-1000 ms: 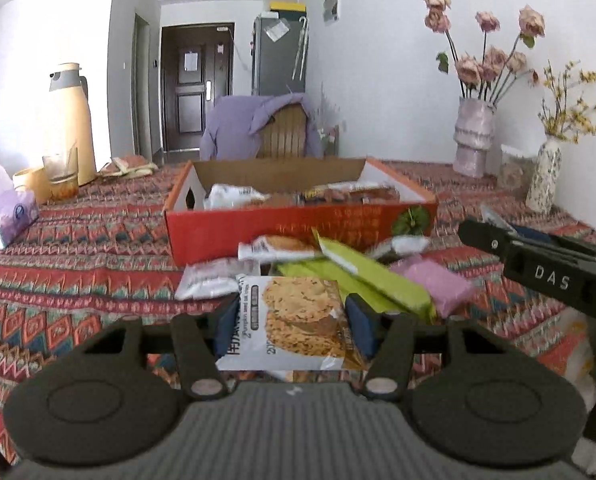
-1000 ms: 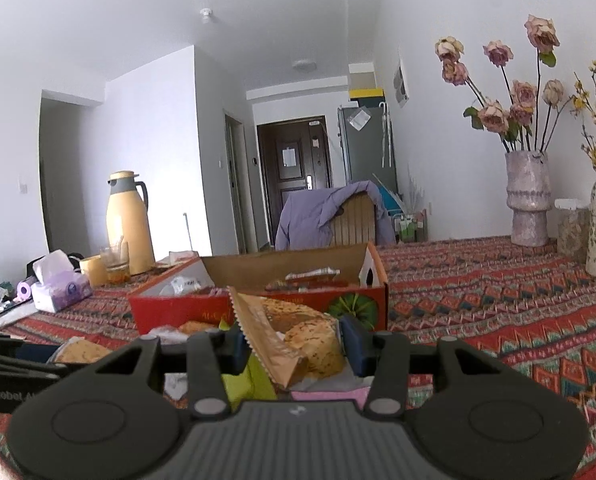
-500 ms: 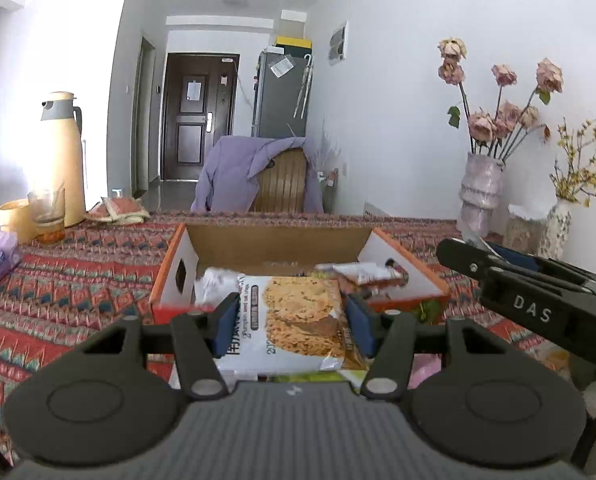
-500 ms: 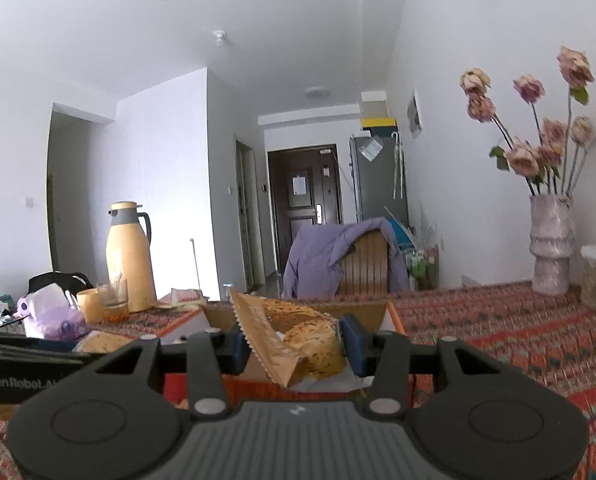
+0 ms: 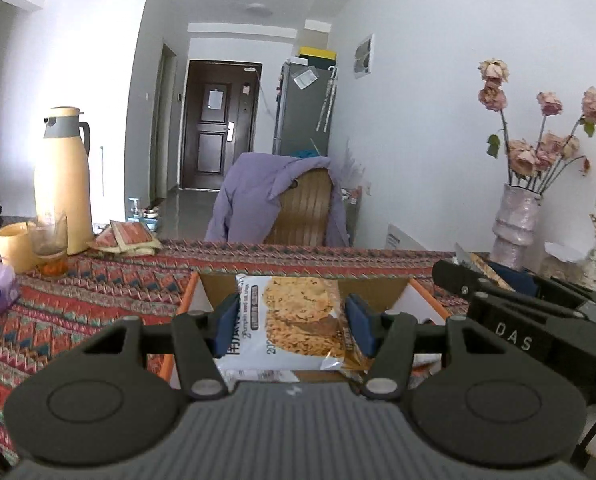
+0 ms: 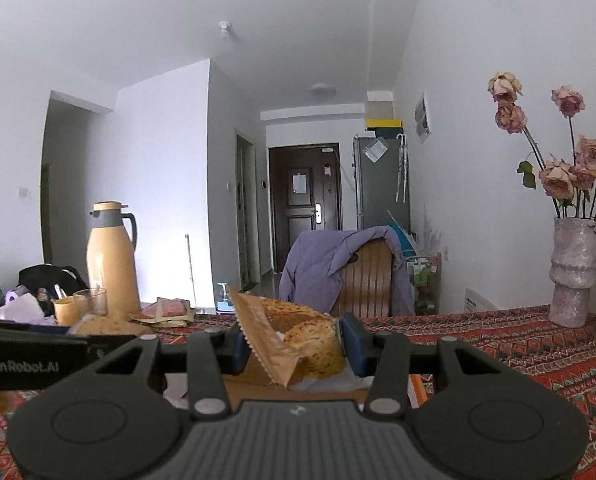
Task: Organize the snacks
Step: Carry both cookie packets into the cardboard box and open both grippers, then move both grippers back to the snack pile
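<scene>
– So where are the snacks?
– Centre of each view. The cracker pack [image 5: 294, 322] sits pinched flat between the blue pads [image 5: 227, 322] of the left gripper [image 5: 292, 325], printed face up, above the open box [image 5: 378, 288].
– And the other?
– The bun pack [image 6: 298, 342] is clamped in the right gripper [image 6: 294, 346], tilted, its crimped edge poking up and left. Cardboard shows just beneath it.
– Do the grippers see each other?
– Yes. The right one enters the left view at the right edge; the left one shows at the far left of the right view.
– Around them?
– A patterned cloth [image 5: 98, 292] covers the table. At left stand a thermos [image 5: 62, 178], a glass [image 5: 50, 242] and a cup [image 5: 14, 246]. A vase [image 5: 514, 224] of dried roses stands at right. Behind the table a chair [image 5: 298, 208] carries a purple jacket [image 5: 250, 196].
</scene>
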Available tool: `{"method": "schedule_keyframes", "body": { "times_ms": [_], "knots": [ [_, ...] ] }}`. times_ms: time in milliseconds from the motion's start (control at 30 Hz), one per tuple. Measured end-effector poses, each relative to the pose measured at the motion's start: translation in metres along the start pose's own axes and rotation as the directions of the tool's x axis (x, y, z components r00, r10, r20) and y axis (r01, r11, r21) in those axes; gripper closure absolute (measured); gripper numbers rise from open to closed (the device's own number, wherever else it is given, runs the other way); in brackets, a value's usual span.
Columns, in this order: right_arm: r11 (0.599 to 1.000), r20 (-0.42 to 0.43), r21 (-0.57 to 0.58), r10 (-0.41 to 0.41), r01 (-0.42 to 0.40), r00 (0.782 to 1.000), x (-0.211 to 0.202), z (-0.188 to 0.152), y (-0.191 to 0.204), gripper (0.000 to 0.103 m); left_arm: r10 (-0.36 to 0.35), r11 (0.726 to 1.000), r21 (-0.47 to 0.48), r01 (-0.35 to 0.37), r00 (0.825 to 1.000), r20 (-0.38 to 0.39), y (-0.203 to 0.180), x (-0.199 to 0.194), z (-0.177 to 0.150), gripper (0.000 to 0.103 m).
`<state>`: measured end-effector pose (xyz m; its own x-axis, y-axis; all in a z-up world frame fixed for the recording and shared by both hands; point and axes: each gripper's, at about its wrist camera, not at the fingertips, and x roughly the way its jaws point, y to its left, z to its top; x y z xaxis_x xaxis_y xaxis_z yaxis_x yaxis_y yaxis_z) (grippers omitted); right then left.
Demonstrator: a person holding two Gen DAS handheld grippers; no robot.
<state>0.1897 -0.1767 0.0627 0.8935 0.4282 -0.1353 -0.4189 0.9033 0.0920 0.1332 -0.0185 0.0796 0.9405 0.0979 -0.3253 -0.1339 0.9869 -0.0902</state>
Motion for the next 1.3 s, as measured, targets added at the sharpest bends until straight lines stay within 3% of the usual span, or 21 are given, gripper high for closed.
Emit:
{"method": "schedule_keyframes", "body": {
  "times_ms": [267, 733, 900, 933, 1000, 1067, 1167, 1233, 1300],
  "knots": [
    [0.999, -0.069, 0.007, -0.037, 0.037, 0.997, 0.049, 0.001, -0.006, 0.057, 0.029, 1.000, -0.008, -0.029, 0.999, -0.015, 0.002, 0.042, 0.016, 0.045],
    [0.997, -0.240, 0.032, -0.063, 0.073, 0.969, 0.104, -0.028, -0.020, 0.057, 0.103, 0.994, -0.010, -0.106, 0.982, -0.156, 0.014, 0.112, -0.003, 0.044],
    [0.996, -0.282, 0.057, -0.044, 0.062, 0.958, 0.110, -0.034, -0.030, 0.054, 0.092, 0.994, -0.045, -0.100, 0.984, -0.154, 0.021, 0.112, -0.008, 0.028],
    [0.996, -0.287, 0.062, -0.044, 0.064, 0.957, 0.111, -0.036, -0.031, 0.052, 0.091, 0.994, -0.045, -0.099, 0.985, -0.146, 0.022, 0.111, -0.008, 0.026],
    [0.995, -0.299, 0.081, -0.030, 0.056, 0.954, 0.110, -0.037, -0.034, 0.041, 0.093, 0.994, -0.050, -0.101, 0.987, -0.132, 0.025, 0.108, -0.009, 0.011],
    [0.994, -0.302, 0.096, -0.024, 0.056, 0.953, 0.108, -0.037, -0.037, 0.024, 0.098, 0.992, -0.069, -0.105, 0.990, -0.104, 0.030, 0.103, -0.008, 0.000],
    [0.992, -0.297, 0.114, -0.016, 0.053, 0.955, 0.103, -0.036, -0.040, 0.006, 0.101, 0.992, -0.068, -0.106, 0.992, -0.076, 0.032, 0.098, -0.007, 0.000],
    [0.991, -0.295, 0.123, -0.011, 0.050, 0.955, 0.102, -0.034, -0.042, 0.000, 0.116, 0.991, -0.052, -0.120, 0.991, -0.068, 0.031, 0.095, -0.009, 0.000],
    [0.990, -0.291, 0.129, -0.011, 0.051, 0.957, 0.099, -0.033, -0.044, 0.000, 0.115, 0.992, -0.041, -0.117, 0.991, -0.064, 0.030, 0.092, -0.010, 0.000]
  ]
}}
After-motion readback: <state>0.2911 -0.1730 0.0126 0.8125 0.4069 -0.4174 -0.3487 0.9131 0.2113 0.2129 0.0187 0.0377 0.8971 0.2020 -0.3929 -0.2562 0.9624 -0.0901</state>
